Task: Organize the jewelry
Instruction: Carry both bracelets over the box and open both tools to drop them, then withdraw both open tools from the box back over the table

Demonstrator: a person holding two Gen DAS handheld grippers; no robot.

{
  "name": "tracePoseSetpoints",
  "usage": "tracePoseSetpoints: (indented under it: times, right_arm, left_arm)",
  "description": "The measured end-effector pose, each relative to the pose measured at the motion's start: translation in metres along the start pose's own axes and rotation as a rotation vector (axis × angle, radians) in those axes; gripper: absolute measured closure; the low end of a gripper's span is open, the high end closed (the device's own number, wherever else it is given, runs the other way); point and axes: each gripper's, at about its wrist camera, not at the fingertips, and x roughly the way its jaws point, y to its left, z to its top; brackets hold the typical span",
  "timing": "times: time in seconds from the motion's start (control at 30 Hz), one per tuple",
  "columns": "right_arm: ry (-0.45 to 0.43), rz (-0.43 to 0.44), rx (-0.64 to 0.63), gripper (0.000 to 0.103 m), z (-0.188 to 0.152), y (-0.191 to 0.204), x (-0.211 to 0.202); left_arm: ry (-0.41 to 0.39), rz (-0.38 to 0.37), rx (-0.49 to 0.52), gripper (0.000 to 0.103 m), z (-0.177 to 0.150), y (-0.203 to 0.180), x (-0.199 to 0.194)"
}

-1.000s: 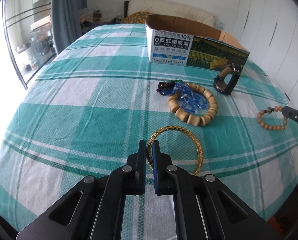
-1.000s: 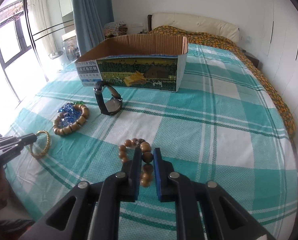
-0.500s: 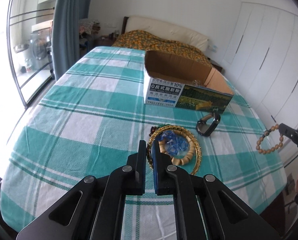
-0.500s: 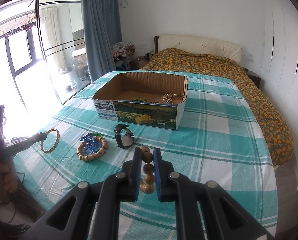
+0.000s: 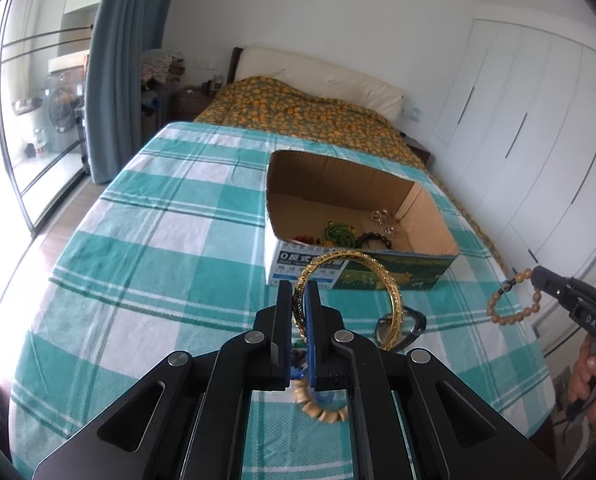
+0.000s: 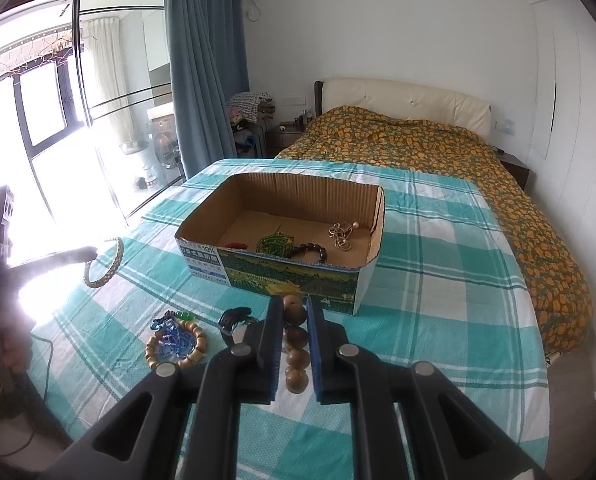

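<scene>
Teal-and-white checked cloth (image 5: 169, 240) — gold bangle (image 5: 394, 292), tan bead bracelet (image 5: 510, 316), brown cardboard box (image 6: 298, 188).

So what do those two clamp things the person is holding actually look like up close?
Both are matte black with angular, cut-out arms joined by round silver rivets. The left gripper and right gripper each end in two flat, narrow fingers lined with blue pads. Seen from the left wrist camera, the right one's handle carries white lettering, and a bare hand grips it. No sleeves show.
</scene>
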Motion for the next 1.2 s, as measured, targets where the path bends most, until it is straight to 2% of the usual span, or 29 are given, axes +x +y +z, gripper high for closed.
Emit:
tracePoseSetpoints:
  times: [0.2,0.37,0.6,0.67,0.7,0.73,0.77,0.8,0.83,0.87,1.03,1.2]
  right_arm:
    - [-0.03,0.011,-0.03,0.091,0.047,-0.005,0.031]
    - [-0.008,0.069,-0.013,0.091,0.075,-0.01,0.074]
    - [0.084,0.151,0.078,0.091,0.068,-0.03,0.14]
    - [0.097,0.118,0.084,0.09,0.061,-0.039,0.156]
    - [0.101,0.071,0.077,0.089,0.058,-0.044,0.163]
    - [0.099,0.008,0.06,0.079,0.056,-0.048,0.167]
    - [0.091,-0.045,0.045,0.071,0.055,-0.052,0.168]
    - [0.073,-0.076,0.045,0.059,0.054,-0.056,0.164]
    - [0.056,-0.086,0.053,0.058,0.053,-0.059,0.157]
    - [0.043,-0.083,0.06,0.058,0.051,-0.061,0.149]
    - [0.019,-0.095,0.03,0.055,0.032,-0.052,0.102]
    - [0.062,-0.106,0.003,0.05,-0.018,-0.033,0.061]
  left_arm:
    - [0.014,-0.008,-0.001,0.099,0.046,-0.003,0.04]
    - [0.047,0.018,0.019,0.099,0.073,-0.007,0.086]
    - [0.106,0.051,0.038,0.099,0.083,-0.01,0.145]
    - [0.119,0.064,0.059,0.097,0.082,-0.015,0.159]
    - [0.129,0.079,0.068,0.096,0.081,-0.016,0.165]
    - [0.138,0.094,0.074,0.088,0.08,-0.017,0.17]
    - [0.143,0.105,0.078,0.069,0.078,-0.017,0.172]
    - [0.133,0.112,0.08,0.058,0.077,-0.017,0.169]
    - [0.112,0.12,0.081,0.042,0.075,-0.017,0.163]
    - [0.089,0.126,0.082,0.032,0.074,-0.016,0.155]
    - [0.051,0.12,0.06,0.024,0.062,-0.006,0.112]
    - [0.017,0.121,0.068,0.012,0.028,0.002,0.052]
